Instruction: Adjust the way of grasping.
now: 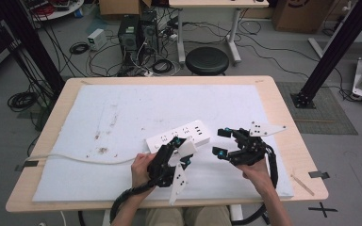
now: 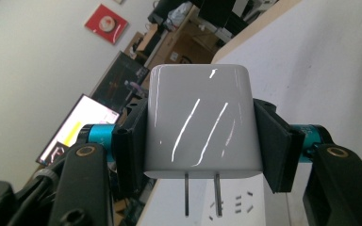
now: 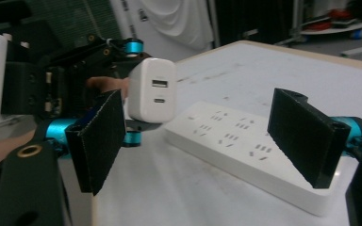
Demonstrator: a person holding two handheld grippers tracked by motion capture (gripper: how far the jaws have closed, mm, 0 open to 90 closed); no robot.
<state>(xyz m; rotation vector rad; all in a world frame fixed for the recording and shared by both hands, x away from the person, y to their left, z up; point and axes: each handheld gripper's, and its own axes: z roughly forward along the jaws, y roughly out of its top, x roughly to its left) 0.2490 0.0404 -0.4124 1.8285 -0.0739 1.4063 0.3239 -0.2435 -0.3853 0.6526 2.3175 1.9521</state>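
Charger held above power strip, worktop.
Left hand-held gripper clamps white charger, prongs pointing down toward power strip, apparently for plugging in; right hand-held gripper released, empty, just beside strip.

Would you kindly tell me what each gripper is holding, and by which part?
The left gripper clamps the glossy white charger block by its two opposite sides; the right gripper holds nothing.

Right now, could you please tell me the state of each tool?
Left tool: closed on the glossy white plastic charger block, prongs exposed.
Right tool: open, holding nothing.
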